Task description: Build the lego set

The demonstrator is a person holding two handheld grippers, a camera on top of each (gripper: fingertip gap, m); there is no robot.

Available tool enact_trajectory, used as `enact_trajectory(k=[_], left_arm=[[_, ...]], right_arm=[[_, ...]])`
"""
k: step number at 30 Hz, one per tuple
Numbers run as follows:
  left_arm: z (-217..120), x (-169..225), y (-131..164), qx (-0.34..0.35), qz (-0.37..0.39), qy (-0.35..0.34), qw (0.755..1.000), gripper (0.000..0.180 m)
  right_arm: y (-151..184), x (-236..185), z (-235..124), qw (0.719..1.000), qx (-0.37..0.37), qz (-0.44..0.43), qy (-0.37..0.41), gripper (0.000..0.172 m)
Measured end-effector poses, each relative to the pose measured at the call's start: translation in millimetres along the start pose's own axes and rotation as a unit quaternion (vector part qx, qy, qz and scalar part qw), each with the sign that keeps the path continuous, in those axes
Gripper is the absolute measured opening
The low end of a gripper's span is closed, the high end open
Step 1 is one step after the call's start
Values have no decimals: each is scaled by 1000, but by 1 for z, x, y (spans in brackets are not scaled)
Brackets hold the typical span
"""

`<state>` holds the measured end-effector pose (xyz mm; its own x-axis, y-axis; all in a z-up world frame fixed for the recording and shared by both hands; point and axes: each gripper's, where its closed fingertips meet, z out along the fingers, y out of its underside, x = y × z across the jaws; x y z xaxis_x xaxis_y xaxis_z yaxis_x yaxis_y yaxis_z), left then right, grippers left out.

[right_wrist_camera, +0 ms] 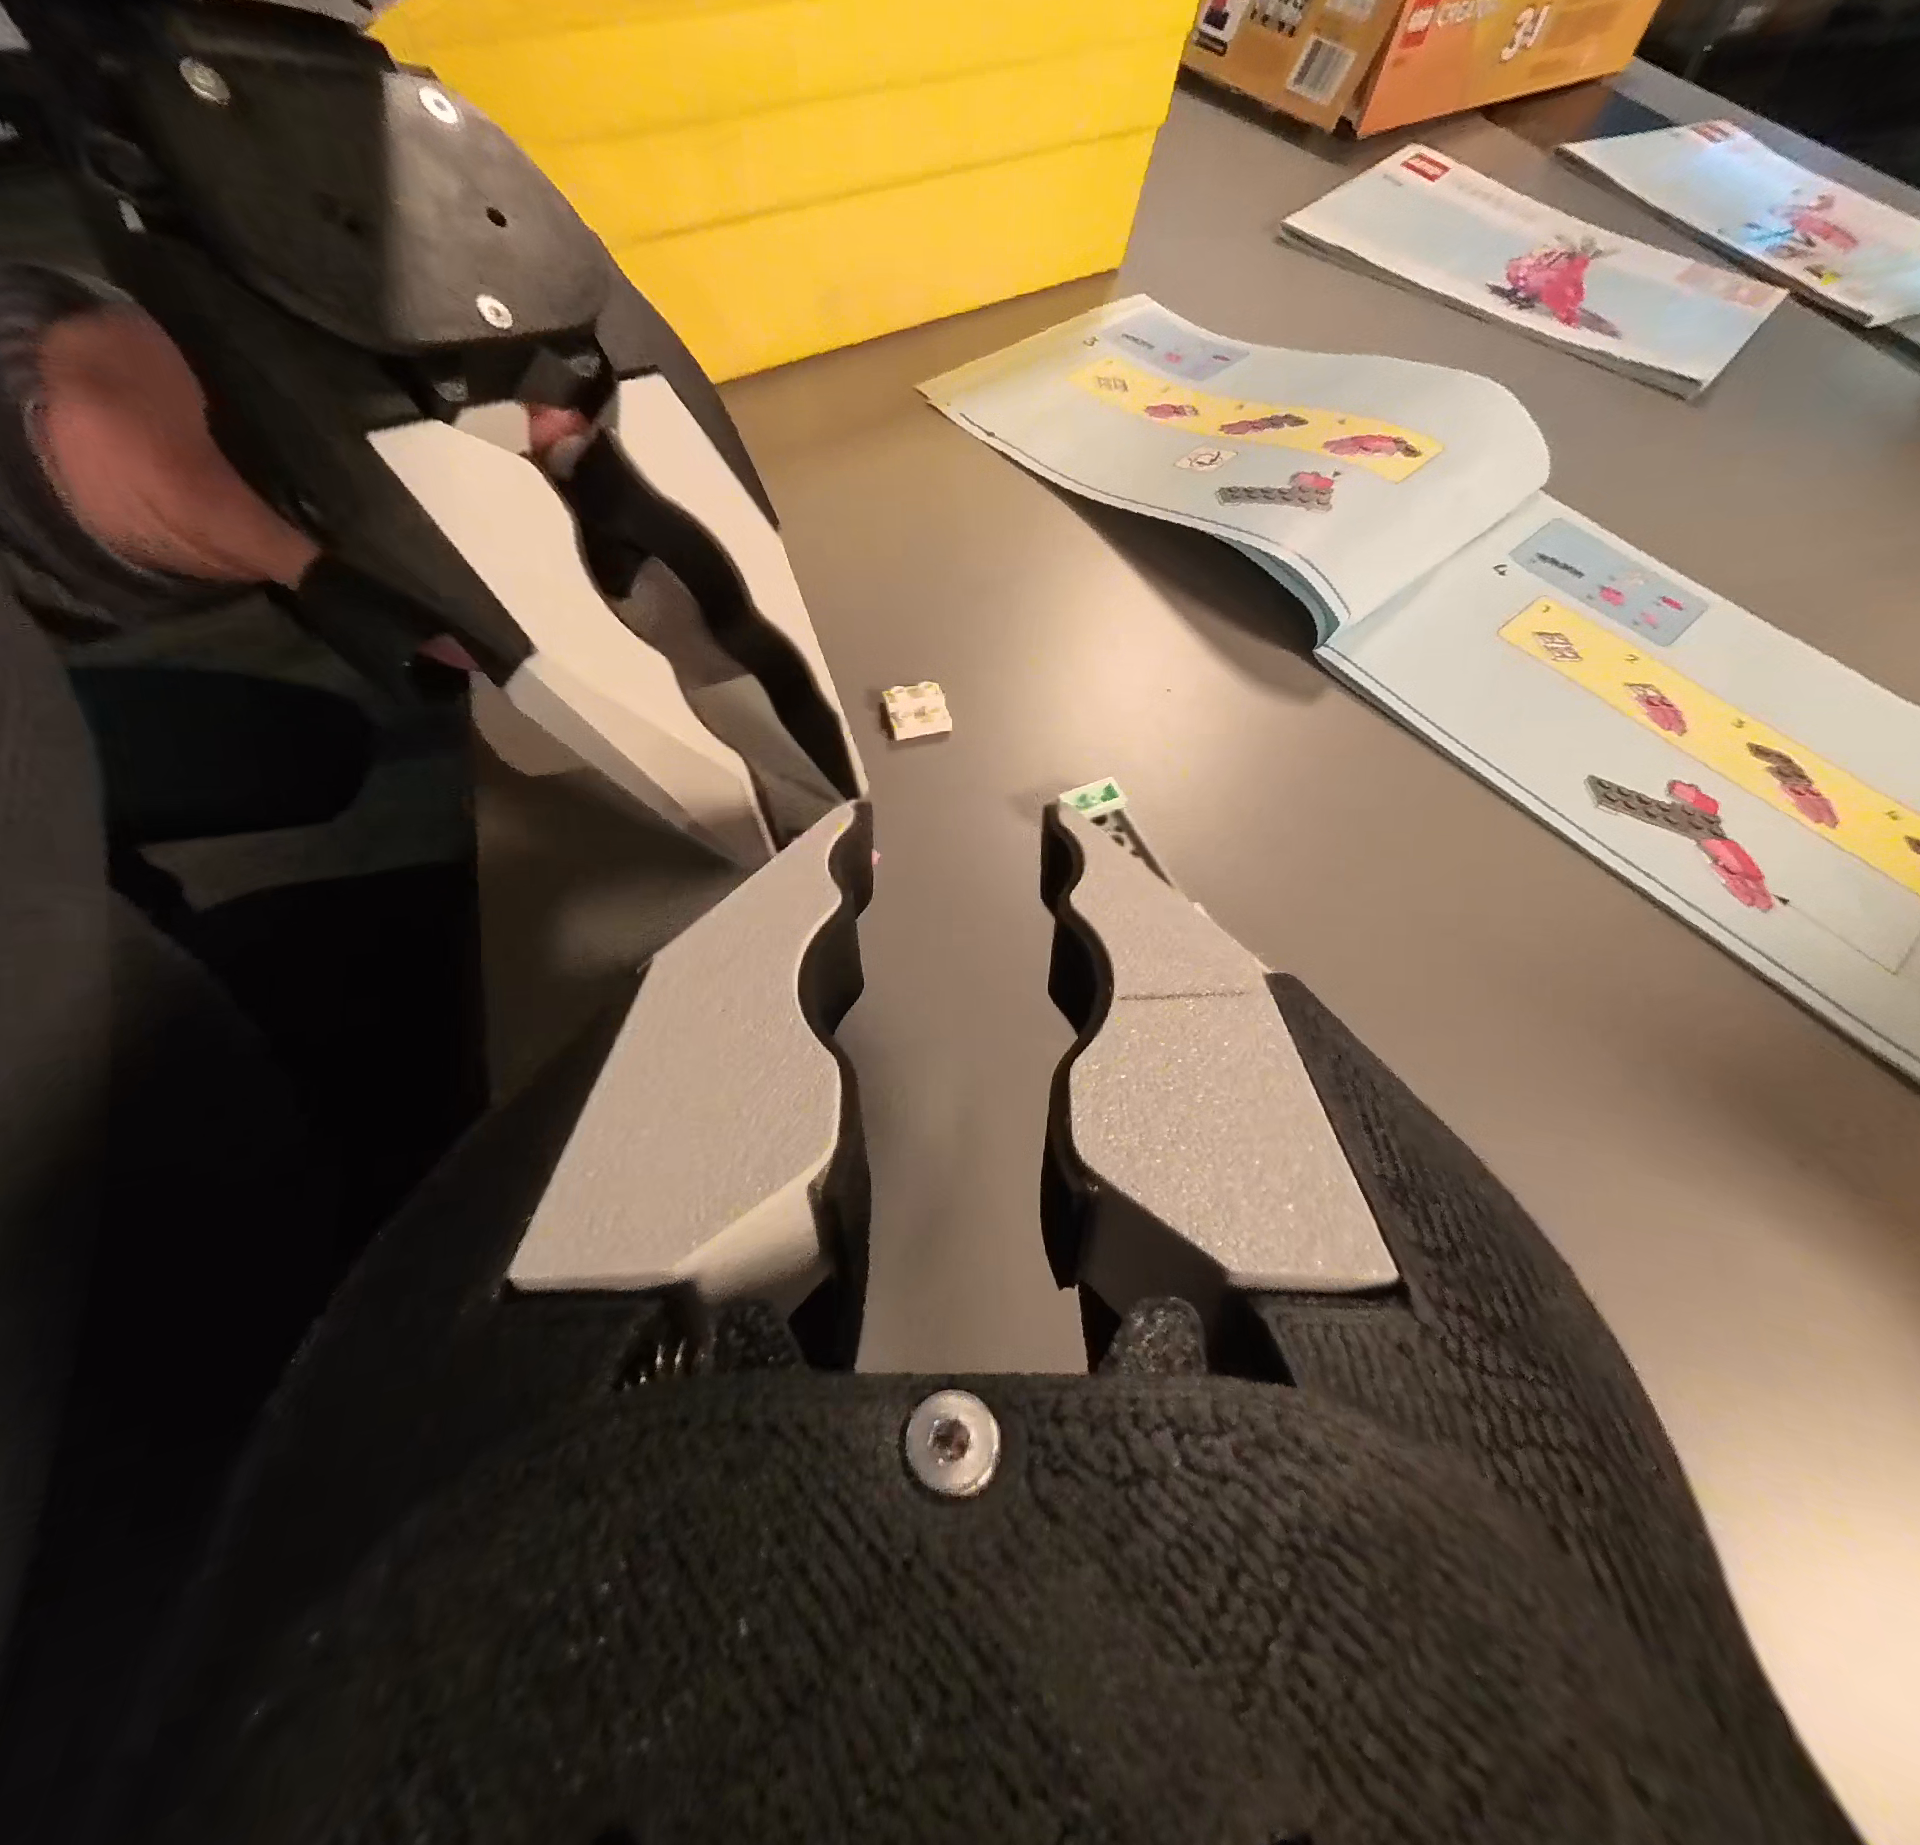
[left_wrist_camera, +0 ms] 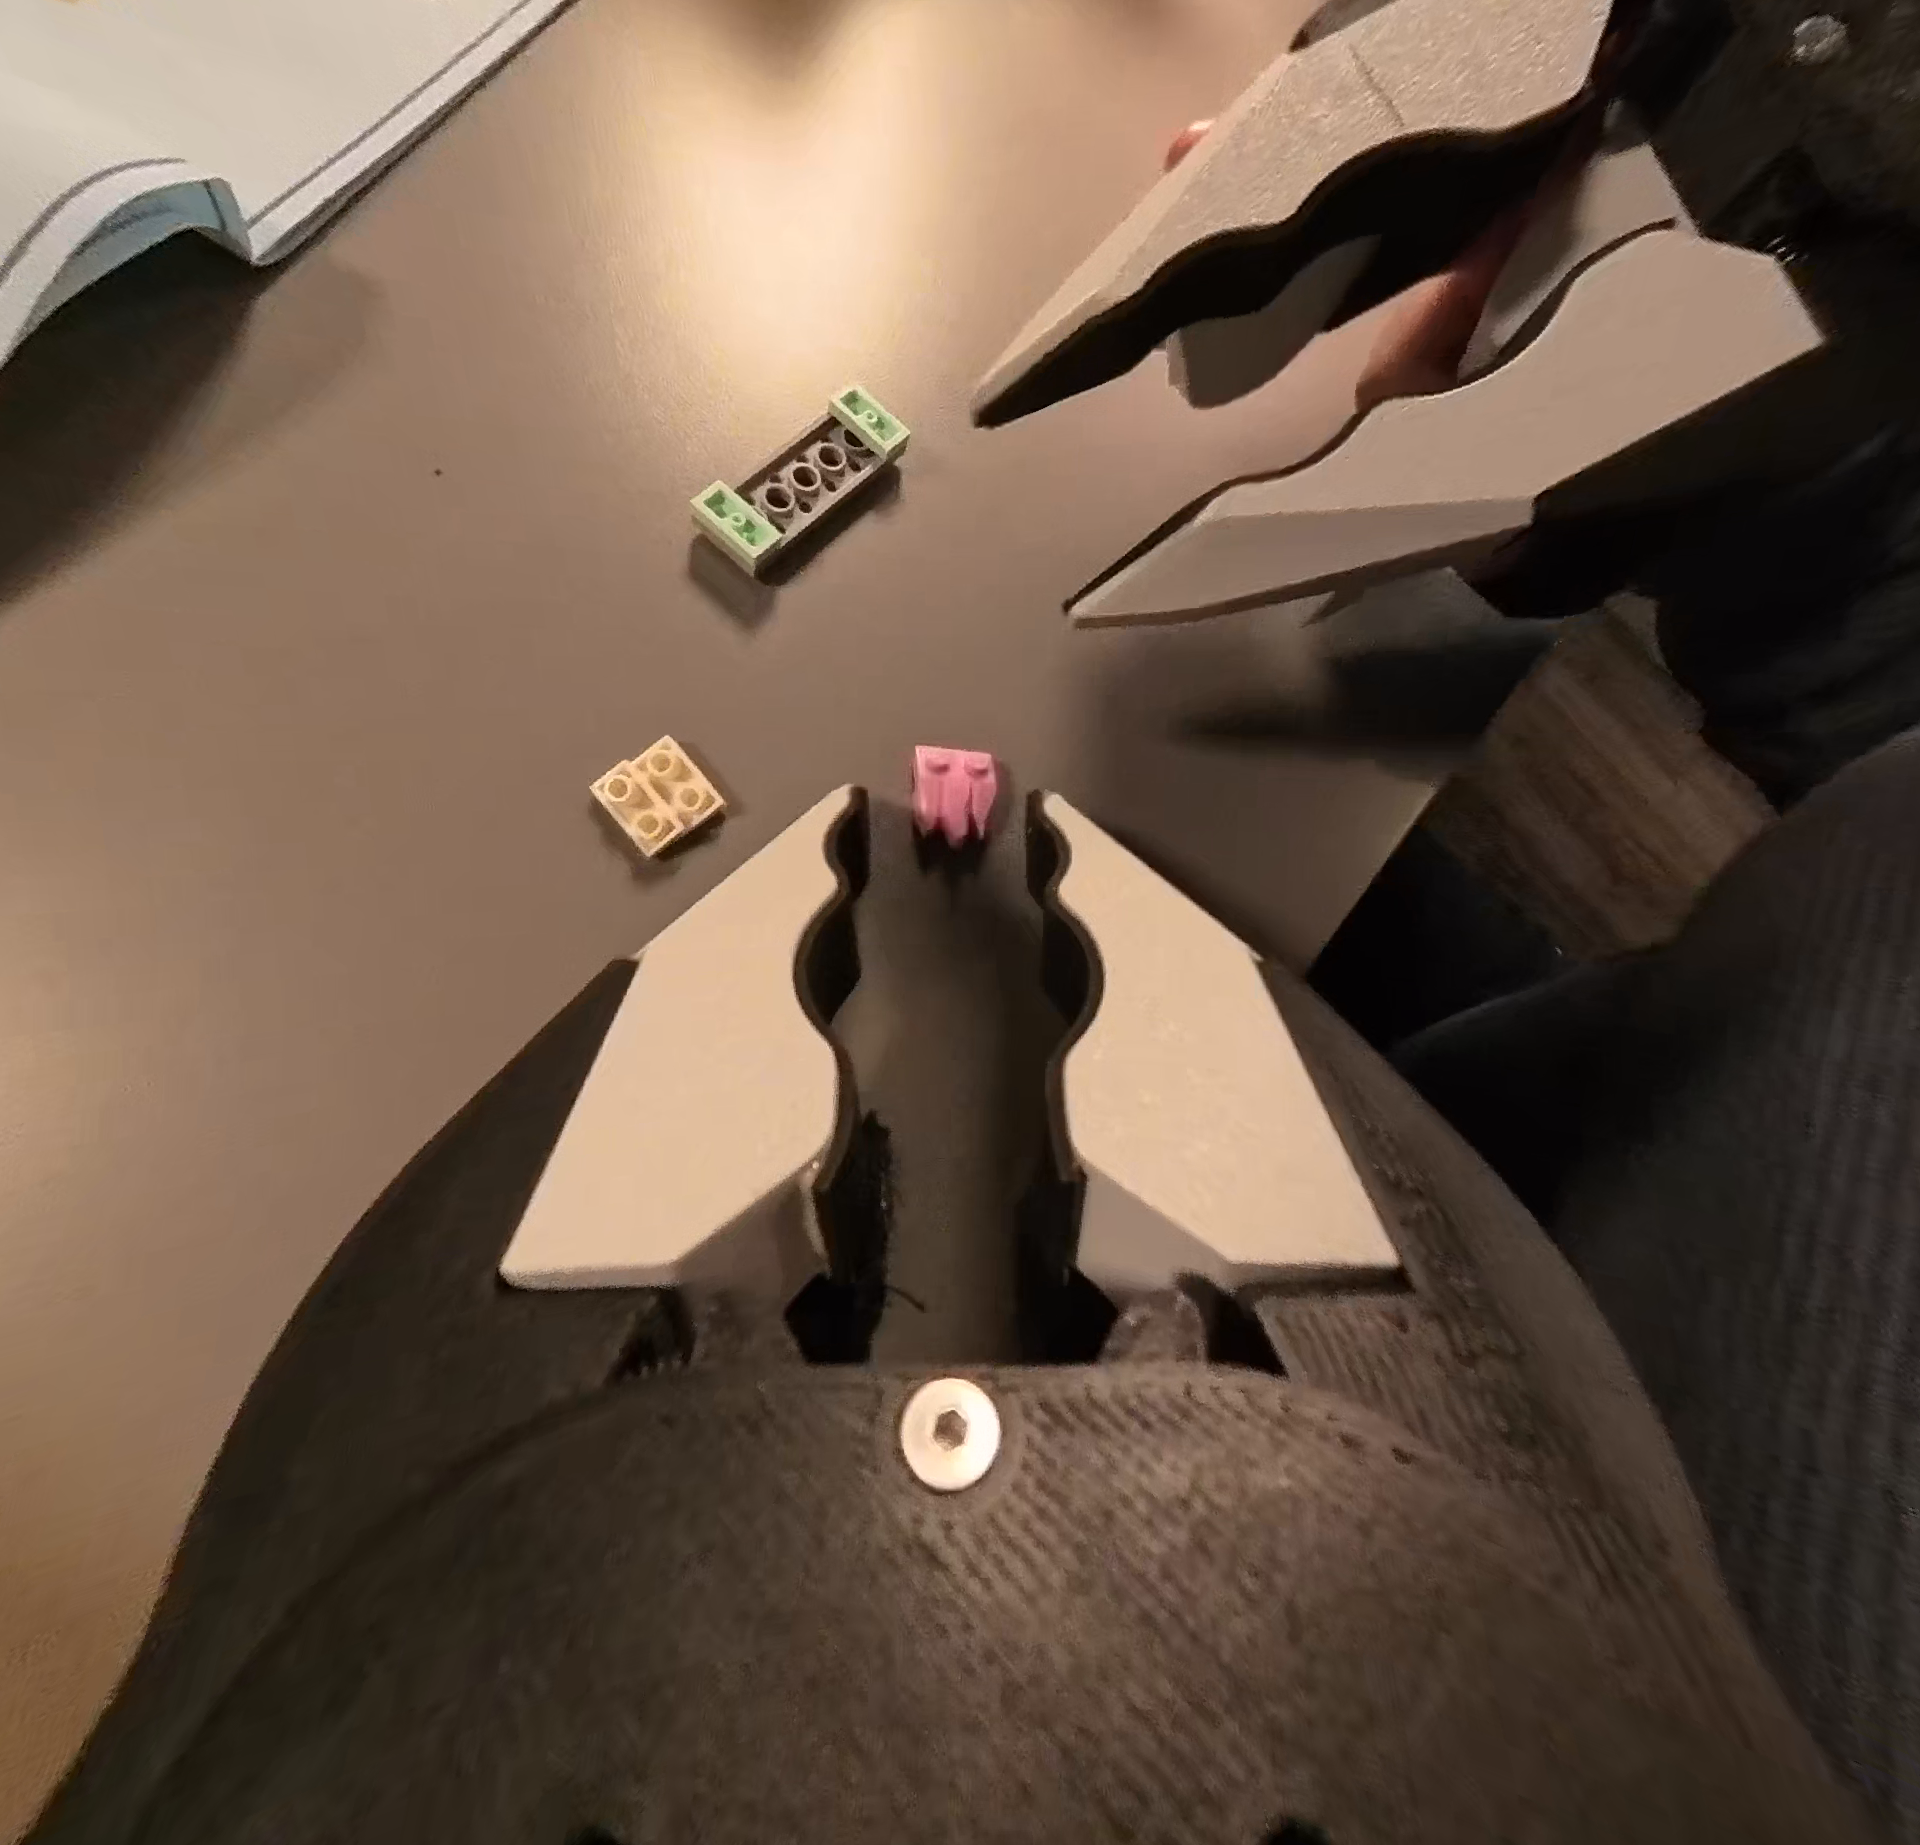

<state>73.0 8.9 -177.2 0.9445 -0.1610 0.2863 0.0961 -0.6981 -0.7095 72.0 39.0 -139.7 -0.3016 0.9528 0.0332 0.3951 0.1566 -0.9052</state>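
Observation:
My left gripper (left_wrist_camera: 948,803) is open, low over the dark table (left_wrist_camera: 312,756). A small pink brick (left_wrist_camera: 951,796) lies on the table between its fingertips, with a gap on each side, so neither pad presses on it. A cream brick (left_wrist_camera: 658,794) lies studs down to its left and also shows in the right wrist view (right_wrist_camera: 916,713). A grey plate with green ends (left_wrist_camera: 800,494) lies farther ahead. My right gripper (right_wrist_camera: 956,829) is open and empty, and its right fingertip covers most of that plate (right_wrist_camera: 1093,796). It also shows in the left wrist view (left_wrist_camera: 1023,512), hovering at the right.
A yellow bin (right_wrist_camera: 831,154) stands at the back, with a cardboard box (right_wrist_camera: 1434,19) behind it. An open instruction booklet (right_wrist_camera: 1455,548) and closed booklets (right_wrist_camera: 1538,268) lie to the right. The table's edge (left_wrist_camera: 1382,860) runs close on the right of the left gripper. The left gripper's tips are roughly 5 cm from the right gripper's.

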Motion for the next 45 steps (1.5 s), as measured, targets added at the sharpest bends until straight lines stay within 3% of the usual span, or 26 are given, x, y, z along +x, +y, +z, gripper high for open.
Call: enact_trajectory(k=[10, 13, 17, 20, 22, 25, 32, 38, 45], left_arm=[[-15, -28, -13, 40, 61, -17, 997, 59], [-10, -41, -16, 23, 66, -36, 997, 56], [-12, -44, -19, 12, 66, -13, 998, 46], [-13, -43, -12, -12, 108, 17, 994, 45], [-11, -37, -8, -25, 140, 43, 989, 46], [-6, -47, -4, -43, 166, 22, 985, 42], [-11, -48, 1, -47, 196, 50, 978, 29], [-12, -45, 4, -40, 214, 60, 974, 17], [-10, -44, 1, -23, 188, 51, 981, 37]], right_arm=[[1, -16, 12, 999, -30, 34, 12, 31], [5, -16, 19, 998, -53, 19, 40, 36], [14, -25, 24, 994, -95, -11, 50, 43], [22, -25, 28, 990, -121, -45, 65, 43], [27, -24, 32, 989, -128, -34, 60, 43], [29, -20, 32, 990, -130, -15, 58, 42], [38, 6, 7, 985, -146, 0, 92, 40], [30, -11, 15, 987, -132, 57, 68, 33], [33, -14, 18, 982, -141, 80, 96, 33]])
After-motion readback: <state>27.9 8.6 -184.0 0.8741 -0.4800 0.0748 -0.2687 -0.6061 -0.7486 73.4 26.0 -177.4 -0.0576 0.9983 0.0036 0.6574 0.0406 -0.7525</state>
